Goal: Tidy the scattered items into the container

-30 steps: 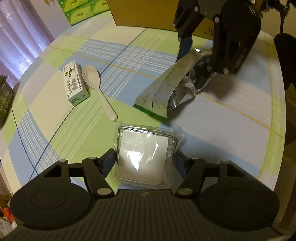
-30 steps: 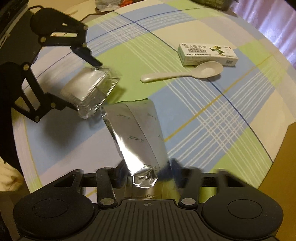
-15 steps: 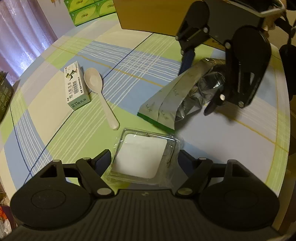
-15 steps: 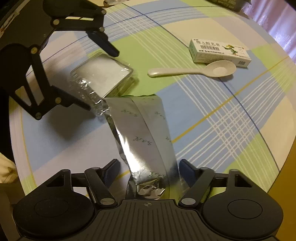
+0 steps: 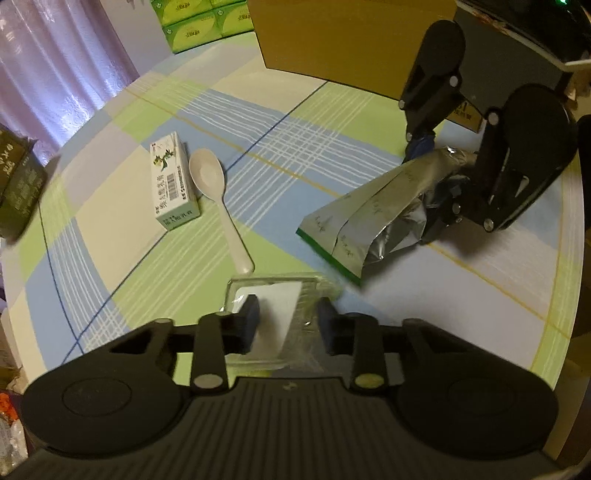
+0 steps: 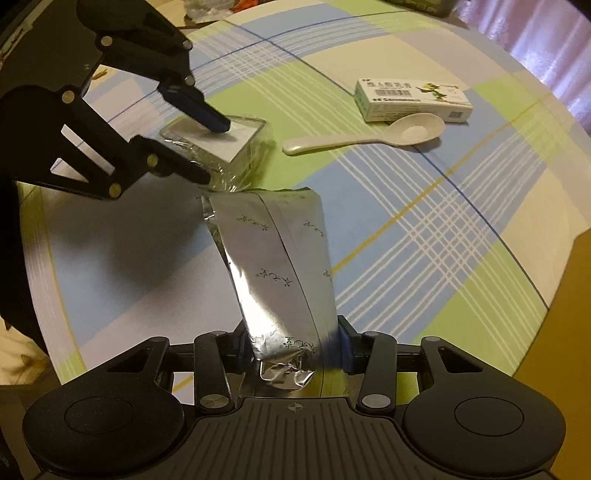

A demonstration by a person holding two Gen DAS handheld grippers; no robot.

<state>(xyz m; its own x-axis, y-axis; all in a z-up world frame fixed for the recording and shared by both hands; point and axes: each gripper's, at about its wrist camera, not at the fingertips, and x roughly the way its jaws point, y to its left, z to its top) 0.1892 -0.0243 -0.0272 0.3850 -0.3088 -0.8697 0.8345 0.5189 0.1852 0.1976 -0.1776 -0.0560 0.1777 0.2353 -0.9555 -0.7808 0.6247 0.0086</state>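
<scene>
Silver foil makes up the pouch (image 6: 280, 273), whose crumpled end sits pinched between the 2 fingers of the right gripper (image 6: 291, 350); its green-edged far end lies low over the checked table (image 6: 424, 221), whether touching it I cannot tell. Just beside that far end, a clear plastic-wrapped square packet (image 5: 273, 314) with a white face lies on the table, and the left gripper (image 5: 286, 323) has its fingers (image 5: 249, 325) narrowed around it, 1 blue pad over the white face and the other against the crinkled wrap; whether they fully clamp it I cannot tell. A white spoon (image 5: 218, 199) lies near the packet, handle end almost reaching it, bowl upward. Touching the spoon's bowl side is a small white carton (image 5: 171, 181) printed with a green figure and a barcode, lying flat. At the table's far edge stands a brown cardboard box (image 5: 343, 37), well apart from the scattered things, with green packs (image 5: 199, 22) stacked beside it and a purple curtain (image 5: 55, 62) behind.
</scene>
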